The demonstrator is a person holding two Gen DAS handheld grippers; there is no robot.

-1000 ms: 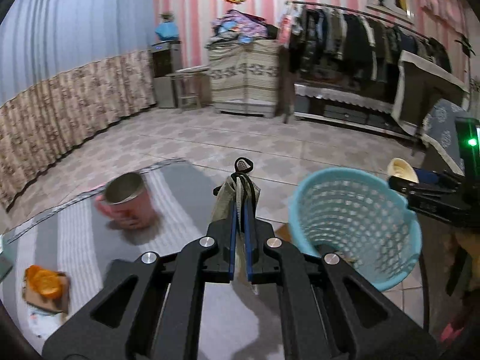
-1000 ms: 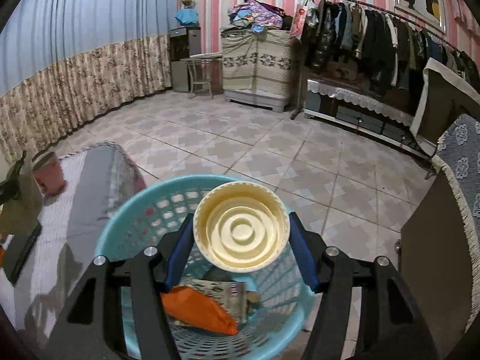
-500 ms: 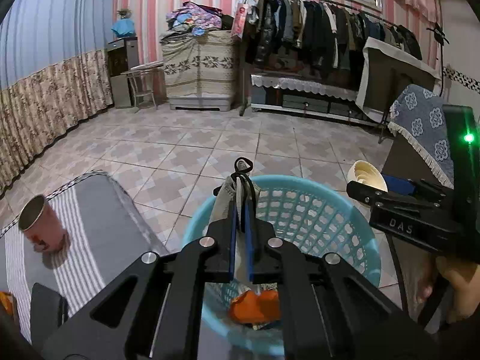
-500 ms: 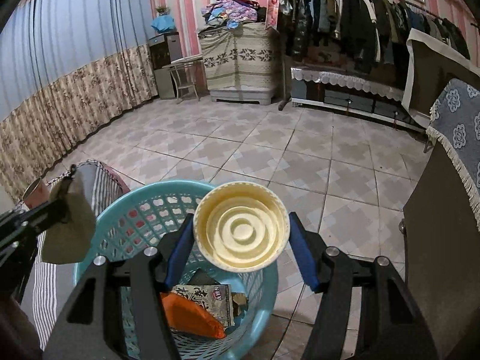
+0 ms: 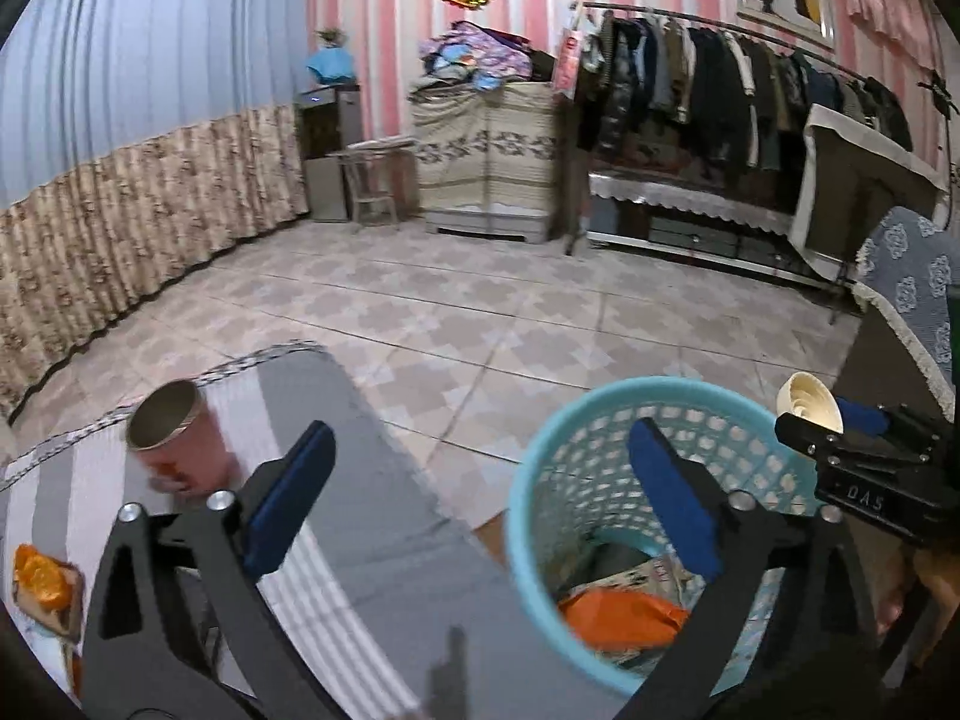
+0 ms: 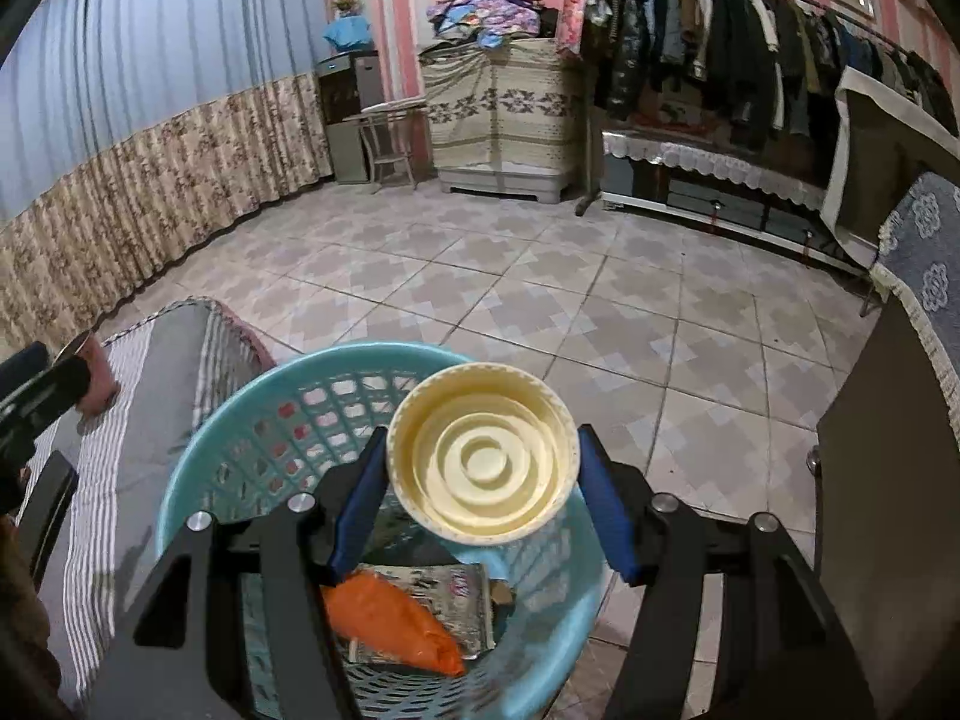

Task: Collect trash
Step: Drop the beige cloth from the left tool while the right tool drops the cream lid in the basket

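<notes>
Two claws are over a big blue basket (image 5: 543,480) that sits beside a bed with a grey striped cover (image 5: 360,516). The basket has holes all around its wall. Inside it lie an orange bag (image 6: 390,624), a printed packet (image 6: 450,594) and some other dark bits that are hard to make out.

Next in size, the left claw (image 5: 480,510) is spread wide open with nothing in it. One blue finger is over the bed and the other is over the basket.

Then the right claw (image 6: 483,492) is closed on a pale yellow cup (image 6: 483,450). It squeezes the cup from both sides, right above the basket. The round bottom of the cup faces the camera.

Smaller things wait on the bed: a pink can (image 5: 177,438) standing up with its top open, and an orange peel (image 5: 39,576) on a brown card (image 5: 51,606) near the edge.
</notes>
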